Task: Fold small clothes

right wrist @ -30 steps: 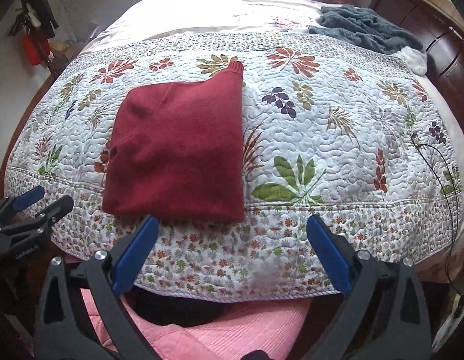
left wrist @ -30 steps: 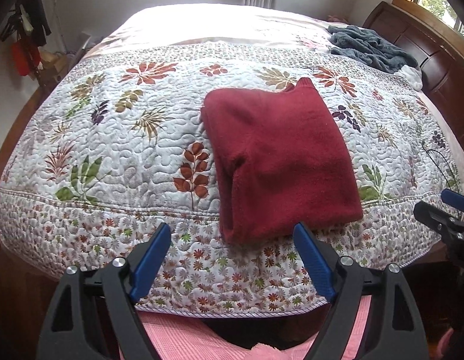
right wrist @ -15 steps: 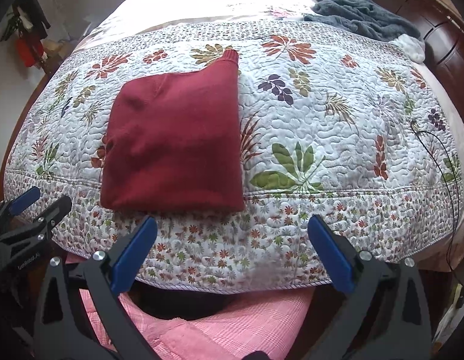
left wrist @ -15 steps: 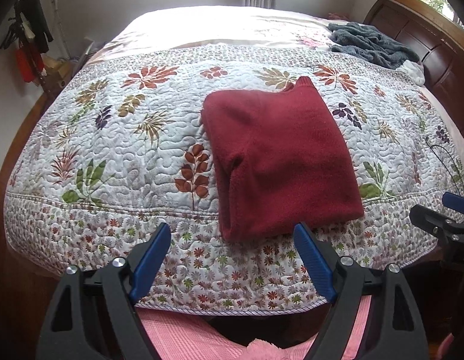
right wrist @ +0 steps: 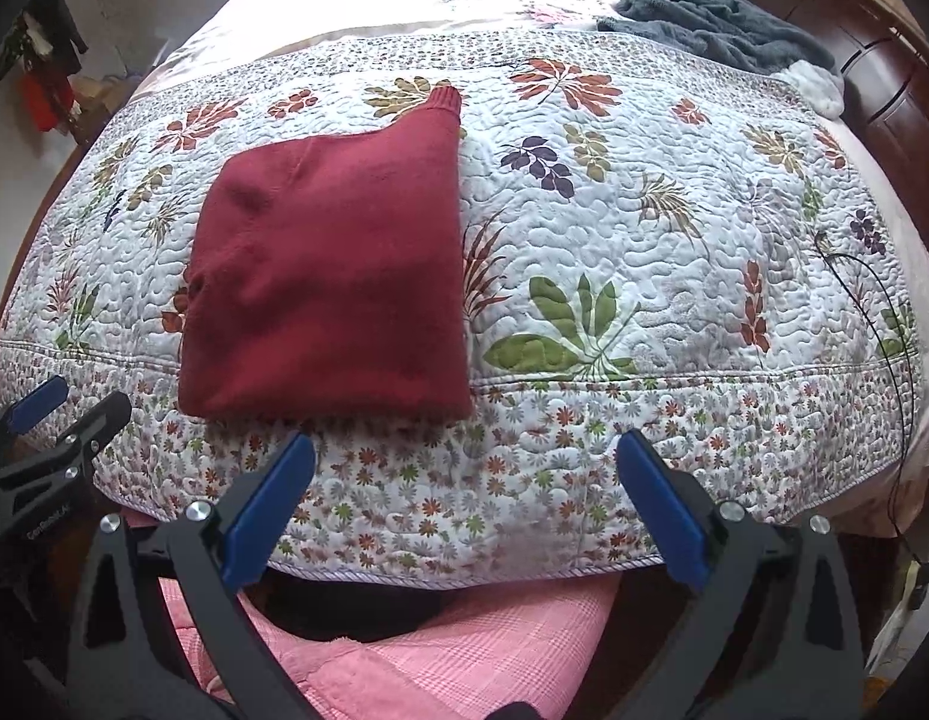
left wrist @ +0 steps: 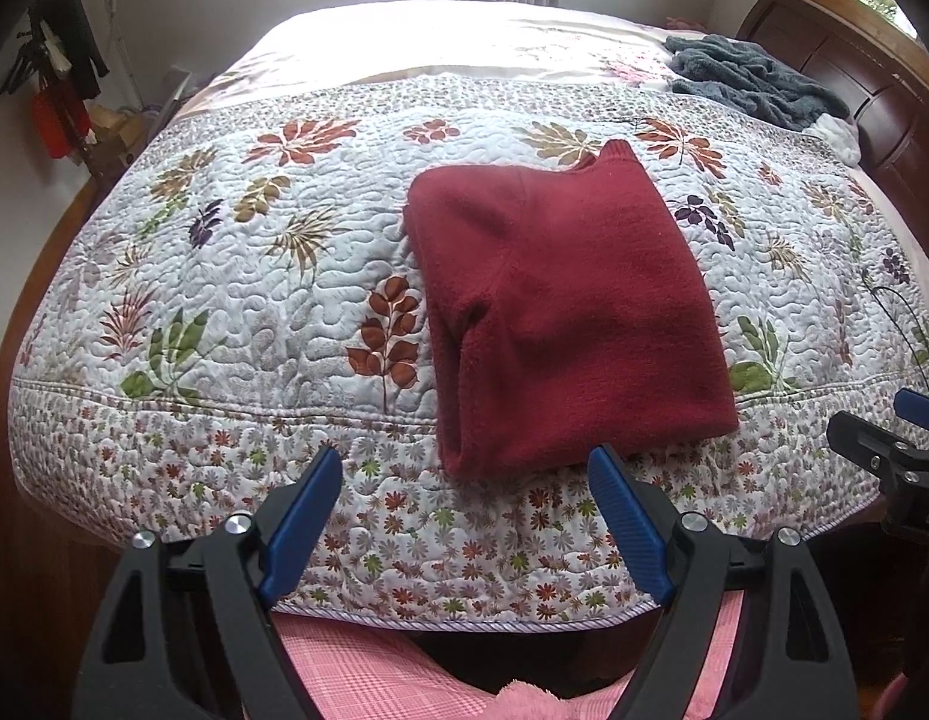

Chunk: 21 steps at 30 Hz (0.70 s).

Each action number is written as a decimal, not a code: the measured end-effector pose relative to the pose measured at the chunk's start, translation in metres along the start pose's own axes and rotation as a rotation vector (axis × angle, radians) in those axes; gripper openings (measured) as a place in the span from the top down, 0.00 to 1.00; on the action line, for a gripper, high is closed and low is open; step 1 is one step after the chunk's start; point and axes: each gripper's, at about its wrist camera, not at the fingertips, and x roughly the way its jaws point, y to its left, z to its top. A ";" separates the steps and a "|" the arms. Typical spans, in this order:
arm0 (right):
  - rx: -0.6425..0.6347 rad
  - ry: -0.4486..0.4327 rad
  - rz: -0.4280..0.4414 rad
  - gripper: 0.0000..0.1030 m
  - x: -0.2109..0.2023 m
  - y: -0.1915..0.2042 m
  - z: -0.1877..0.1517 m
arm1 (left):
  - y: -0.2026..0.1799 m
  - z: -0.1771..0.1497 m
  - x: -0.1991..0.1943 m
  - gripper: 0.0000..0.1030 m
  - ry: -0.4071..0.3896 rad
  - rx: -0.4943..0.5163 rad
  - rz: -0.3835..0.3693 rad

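Note:
A dark red sweater (left wrist: pixel 572 306) lies folded into a neat rectangle on the floral quilt (left wrist: pixel 254 276), near the bed's front edge; its ribbed cuff or hem pokes out at the far corner. In the right wrist view the same red sweater (right wrist: pixel 332 276) sits left of centre. My left gripper (left wrist: pixel 464 468) hangs open just in front of the sweater's near edge, holding nothing. My right gripper (right wrist: pixel 464 456) is open too, off the quilt's front border, to the right of the sweater. Each gripper shows at the edge of the other's view.
A grey fleece blanket (left wrist: pixel 758 84) and something white are bunched at the far right by the dark wooden headboard (left wrist: pixel 884 102). A thin black cable (right wrist: pixel 884 312) runs over the quilt's right side. Pink checked fabric (right wrist: pixel 464 648) lies below the bed edge. Clothes hang at far left (left wrist: pixel 56 90).
Both grippers have drifted slightly, the views tilting a little more down over the bed. The sweater has not moved and both grippers stay open.

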 end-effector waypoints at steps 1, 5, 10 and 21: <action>-0.003 -0.001 -0.002 0.03 0.000 0.000 0.000 | -0.001 0.000 0.000 0.18 -0.001 0.004 0.002; -0.003 0.002 0.000 0.03 0.002 0.001 0.000 | -0.002 0.000 0.000 0.18 -0.003 0.016 0.007; -0.001 0.006 0.008 0.03 0.004 0.000 0.001 | -0.001 0.001 0.001 0.18 -0.003 0.016 0.011; 0.010 0.005 0.006 0.03 0.007 -0.004 0.002 | -0.001 0.000 0.003 0.18 0.001 0.020 0.013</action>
